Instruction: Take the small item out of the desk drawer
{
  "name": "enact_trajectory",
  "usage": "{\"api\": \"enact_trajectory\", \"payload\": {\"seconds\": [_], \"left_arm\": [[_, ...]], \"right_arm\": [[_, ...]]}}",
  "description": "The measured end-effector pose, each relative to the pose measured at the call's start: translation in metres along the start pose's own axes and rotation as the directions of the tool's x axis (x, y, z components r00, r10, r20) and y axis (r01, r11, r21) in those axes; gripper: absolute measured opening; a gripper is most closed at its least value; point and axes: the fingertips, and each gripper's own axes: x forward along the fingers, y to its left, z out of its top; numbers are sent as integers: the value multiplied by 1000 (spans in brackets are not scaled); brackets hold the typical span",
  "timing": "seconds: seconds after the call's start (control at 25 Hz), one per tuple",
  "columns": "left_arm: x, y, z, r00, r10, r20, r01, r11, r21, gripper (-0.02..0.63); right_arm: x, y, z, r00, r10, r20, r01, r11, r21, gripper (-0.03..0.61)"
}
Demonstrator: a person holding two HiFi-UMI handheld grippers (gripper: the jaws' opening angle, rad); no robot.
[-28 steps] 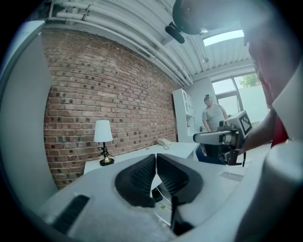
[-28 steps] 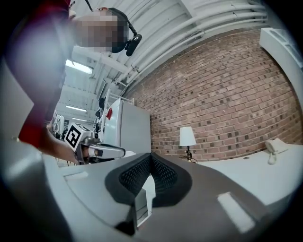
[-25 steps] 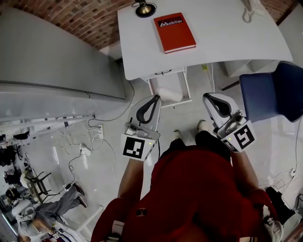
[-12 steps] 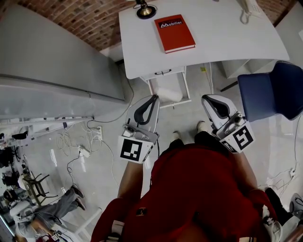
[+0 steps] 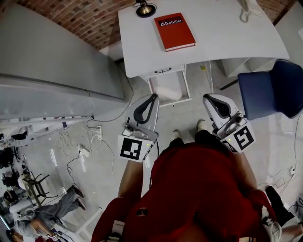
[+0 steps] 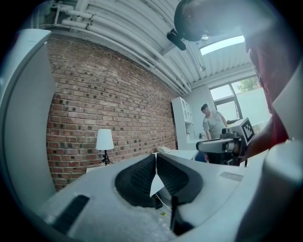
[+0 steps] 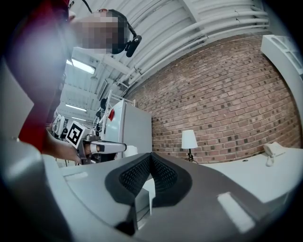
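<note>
In the head view the white desk (image 5: 222, 42) fills the top, and its drawer (image 5: 163, 72), with a dark handle, looks shut under the front edge. The small item is hidden from sight. My left gripper (image 5: 155, 97) hangs above the floor just below the drawer, jaws shut with nothing between them. My right gripper (image 5: 207, 98) hovers level with it to the right, also shut and empty. In the left gripper view the left gripper (image 6: 155, 159) shows its pads pressed together. The right gripper view shows the right gripper (image 7: 150, 158) the same way.
A red book (image 5: 174, 32), a lamp (image 5: 144, 8) and a phone (image 5: 250, 8) rest on the desk. A blue chair (image 5: 274, 90) stands at the right, a grey cabinet (image 5: 57, 71) at the left. Cables (image 5: 80, 146) lie on the floor. Another person (image 5: 47, 212) is at lower left.
Almost nothing differs. The left gripper has drifted slightly down and left in the head view. Both grippers stay shut.
</note>
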Motion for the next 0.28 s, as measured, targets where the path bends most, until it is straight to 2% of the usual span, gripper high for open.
{"api": "enact_trajectory", "payload": {"seconds": [0.28], "left_arm": [[-9, -11, 0, 1000, -2, 9, 2, 1000, 6, 17]], "right_arm": [[-12, 7, 1, 1000, -8, 0, 8, 1000, -9, 11]]}}
